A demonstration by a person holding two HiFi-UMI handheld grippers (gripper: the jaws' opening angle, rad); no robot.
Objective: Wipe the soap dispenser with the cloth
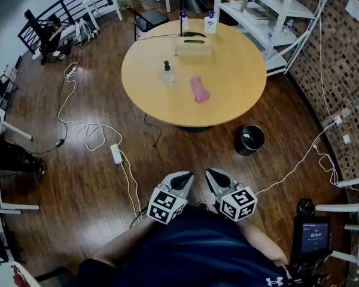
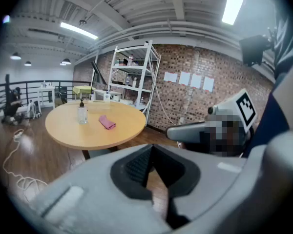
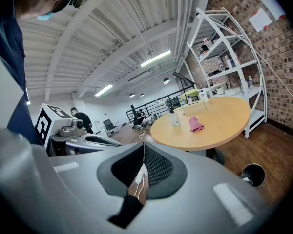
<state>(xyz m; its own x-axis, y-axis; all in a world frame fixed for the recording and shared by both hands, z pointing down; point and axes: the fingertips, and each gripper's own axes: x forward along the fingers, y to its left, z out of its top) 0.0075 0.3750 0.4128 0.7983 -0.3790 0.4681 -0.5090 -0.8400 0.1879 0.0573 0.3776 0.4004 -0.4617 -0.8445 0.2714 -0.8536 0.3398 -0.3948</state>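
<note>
In the head view the person stands well back from the round worktop point(image 1: 239, 100). The left gripper point(image 1: 180, 183) and right gripper point(image 1: 217, 181) are held side by side close to the body, nowhere near the things. The soap dispenser point(image 1: 168, 74) stands upright on the worktop's left half. The pink cloth point(image 1: 199, 89) lies crumpled just to its right, apart from it, and nothing is picked up yet. A corded power strip point(image 1: 116, 154) lies on the floor between the person and the worktop, and a black bin point(image 1: 251, 139) sits by the near right edge. A careless walk in could snag a foot or knock the bin. The left gripper view shows its jaws pressed together and empty, with dispenser and cloth far ahead. Unless the jaws spread before reaching, they would probably only shove the cloth. The right gripper view shows the same: jaws together, holding nothing. The tall, narrow dispenser likely tips if wiped unsteadied, and its pump could squirt if pressed.
</note>
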